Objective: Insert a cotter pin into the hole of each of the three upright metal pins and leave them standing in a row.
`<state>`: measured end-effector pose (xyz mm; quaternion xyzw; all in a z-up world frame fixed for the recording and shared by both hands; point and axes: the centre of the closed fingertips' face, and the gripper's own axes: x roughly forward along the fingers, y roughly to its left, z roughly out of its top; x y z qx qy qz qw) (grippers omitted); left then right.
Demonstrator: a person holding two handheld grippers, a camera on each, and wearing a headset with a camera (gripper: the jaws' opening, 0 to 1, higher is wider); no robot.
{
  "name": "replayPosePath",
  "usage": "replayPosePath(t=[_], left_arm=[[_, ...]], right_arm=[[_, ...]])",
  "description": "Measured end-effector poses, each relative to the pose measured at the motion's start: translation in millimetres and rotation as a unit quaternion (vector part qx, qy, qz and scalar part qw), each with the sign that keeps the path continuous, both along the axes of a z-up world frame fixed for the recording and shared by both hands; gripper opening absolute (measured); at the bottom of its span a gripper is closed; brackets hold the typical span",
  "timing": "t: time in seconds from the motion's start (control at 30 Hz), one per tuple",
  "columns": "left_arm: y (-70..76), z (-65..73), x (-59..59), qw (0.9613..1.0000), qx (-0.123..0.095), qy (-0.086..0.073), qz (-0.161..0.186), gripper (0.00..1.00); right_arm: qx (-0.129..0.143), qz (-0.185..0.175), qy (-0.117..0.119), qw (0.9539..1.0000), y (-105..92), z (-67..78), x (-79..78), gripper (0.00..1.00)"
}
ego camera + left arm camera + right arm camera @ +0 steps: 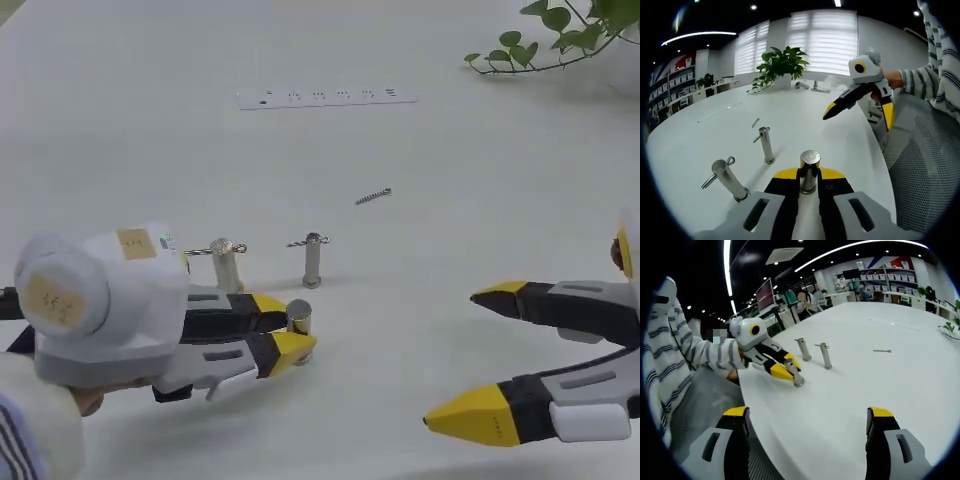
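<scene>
Steadying the last unfitted part: the left gripper (pixel 296 330) has its yellow-tipped jaws closed on the shank of a short silver round-headed metal pin (pixel 298 316). The pin stands upright on the white tabletop (pixel 420 150), nearest the person.

Just beyond it stand a left-hand upright silver pin (pixel 227 268) and a right-hand upright silver pin (pixel 313 262). Each is crossed near its head by a fitted wire cotter pin, the first cotter (pixel 203 250) and the second cotter (pixel 297 242).

A loose thin wire cotter pin (pixel 373 196) lies flat farther back, well apart from all three pins. The right gripper (pixel 452 358) hangs off to the right, its jaws spread wide with nothing between them.

By this layout two of the three insertions look complete, and the third is the step in hand. The next move calls for the right gripper to reach past the standing pins and pinch the loose wire off the flat surface. It must then bring the wire's end square to the held pin's cross-hole, whose facing cannot be made out. The held pin sits forward of the other two, so it probably needs aligning into the row.
</scene>
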<state>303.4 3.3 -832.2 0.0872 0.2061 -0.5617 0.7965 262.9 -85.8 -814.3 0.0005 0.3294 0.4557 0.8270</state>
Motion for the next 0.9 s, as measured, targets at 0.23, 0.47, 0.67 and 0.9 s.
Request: replayPosePath(t=[0.23,0.47,0.67,0.9], left_arm=[[-0.9,12.4,0.0,0.9992,-0.035,0.020,0.011,0.24],[7.0,24.4,-1.8,0.9988,-0.043,0.013,0.022,0.52],[18.4,27.8,-7.4,0.9981,-0.041,0.021,0.040,0.86],[32.1,33.3,-19.7,0.9978,-0.038,0.026,0.047,0.94]], right_arm=[[0.000,0.011,-0.006,0.9999,2.4,3.9,-1.0,0.98],[-0.004,0.018,-0.006,0.9998,2.5,4.3,-3.4,0.98],[-0.002,0.018,-0.006,0.9998,2.5,4.7,-3.2,0.98],[-0.004,0.020,-0.004,0.9998,3.5,3.2,-3.8,0.98]])
